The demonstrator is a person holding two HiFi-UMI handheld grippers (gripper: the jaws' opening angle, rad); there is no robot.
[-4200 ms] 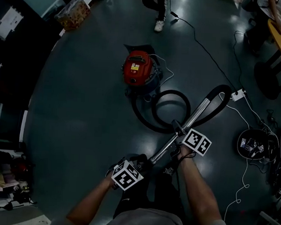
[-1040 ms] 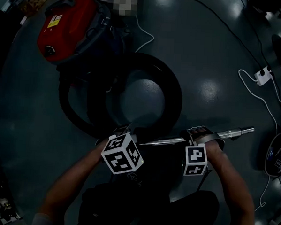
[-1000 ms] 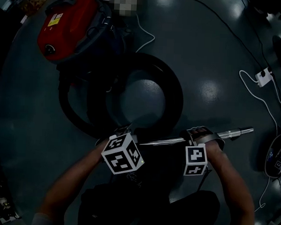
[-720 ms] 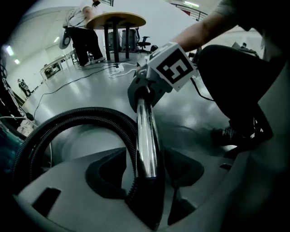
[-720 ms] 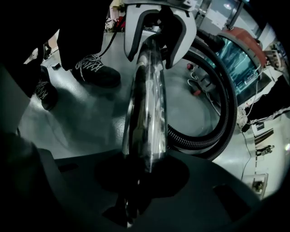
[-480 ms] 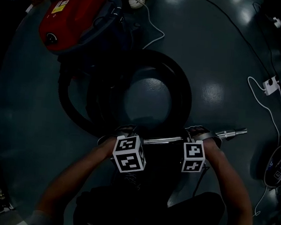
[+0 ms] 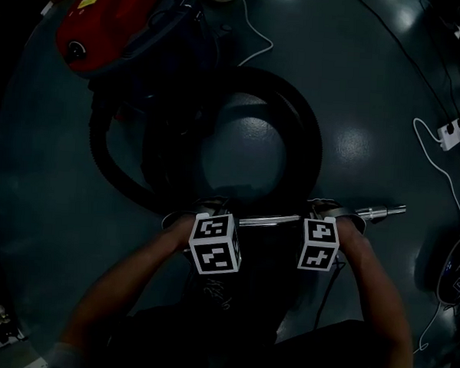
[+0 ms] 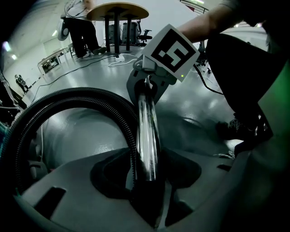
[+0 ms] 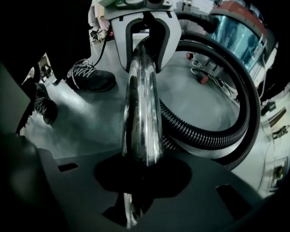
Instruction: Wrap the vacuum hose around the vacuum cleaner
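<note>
While the person stoops over the floor, both grippers sit lower in the head view than a second ago, and the metal wand now lies almost level across it, where before its far tip rose to the right; the left gripper has the hose end of the wand between its jaws, which have just been closing in on it and now clasp it; the right gripper is clamped partway closed on the shiny tube, nearer the free tip; the black vacuum hose lies in a big loop on the floor just beyond the wand; the red vacuum cleaner has slid further into the top left corner, with the hose curving down from it.
</note>
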